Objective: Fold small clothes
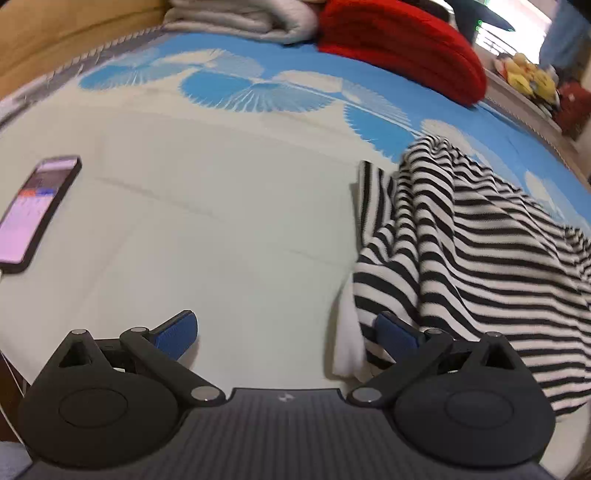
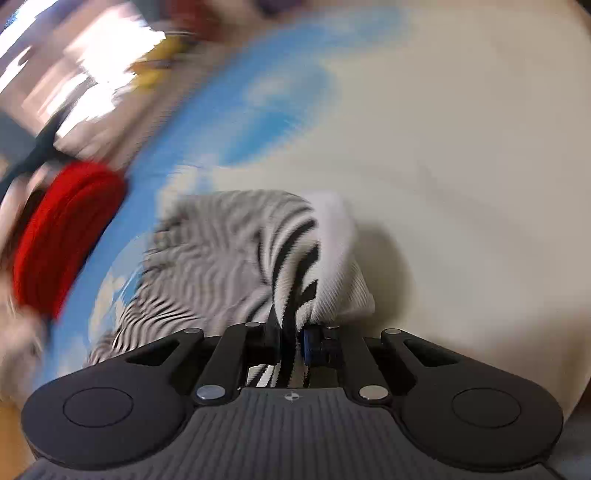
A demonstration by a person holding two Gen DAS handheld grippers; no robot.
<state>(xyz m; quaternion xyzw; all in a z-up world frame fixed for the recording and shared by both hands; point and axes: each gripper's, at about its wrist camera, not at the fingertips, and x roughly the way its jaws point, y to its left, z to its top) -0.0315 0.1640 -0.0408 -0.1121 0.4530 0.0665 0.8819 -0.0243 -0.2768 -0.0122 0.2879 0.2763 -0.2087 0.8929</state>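
Note:
A black-and-white striped garment (image 1: pixel 476 236) lies bunched on the right of a bed. My left gripper (image 1: pixel 288 336) stands open above the pale sheet; its right fingertip (image 1: pixel 395 336) sits at the garment's near edge, partly under the cloth, and nothing is pressed between its pads. In the blurred right wrist view my right gripper (image 2: pixel 293 339) is shut on a fold of the striped garment (image 2: pixel 236 254), whose white band drapes over its right finger. The cloth trails away to the left.
A bed sheet (image 1: pixel 221 206) with a blue and white print covers the surface. A lit phone (image 1: pixel 35 210) lies at the left. A red knitted item (image 1: pixel 402 48) and a grey folded blanket (image 1: pixel 240 18) sit at the far edge.

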